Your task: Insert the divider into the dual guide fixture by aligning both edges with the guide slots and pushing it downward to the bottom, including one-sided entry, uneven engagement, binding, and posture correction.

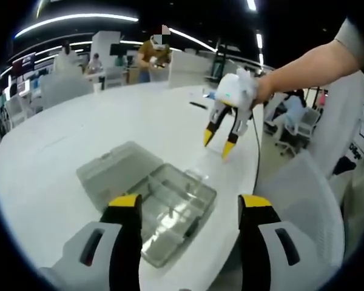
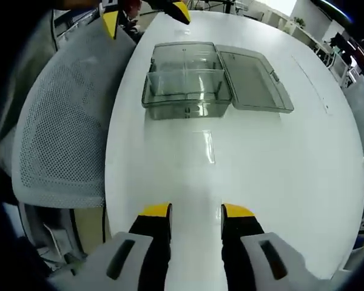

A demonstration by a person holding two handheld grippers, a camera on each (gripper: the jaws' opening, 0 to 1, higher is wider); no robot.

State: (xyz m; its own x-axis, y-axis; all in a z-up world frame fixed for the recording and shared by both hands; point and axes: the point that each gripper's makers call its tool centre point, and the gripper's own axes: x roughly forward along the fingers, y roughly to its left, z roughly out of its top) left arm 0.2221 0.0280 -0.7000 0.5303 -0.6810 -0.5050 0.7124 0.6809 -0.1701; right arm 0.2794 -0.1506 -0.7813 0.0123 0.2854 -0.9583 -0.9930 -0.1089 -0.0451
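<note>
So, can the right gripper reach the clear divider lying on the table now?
Probably yes. The right gripper is open above the table, and the divider lies flat ahead of its jaws with bare tabletop between. The open box sits beyond it.

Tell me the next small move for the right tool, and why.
Probably lower the right tool onto the clear divider lying flat on the table and grip one edge. Both tools are open and hold nothing, the divider lies apart from the open clear box, just ahead of the right tool, and the left tool hovers over the box.
</note>
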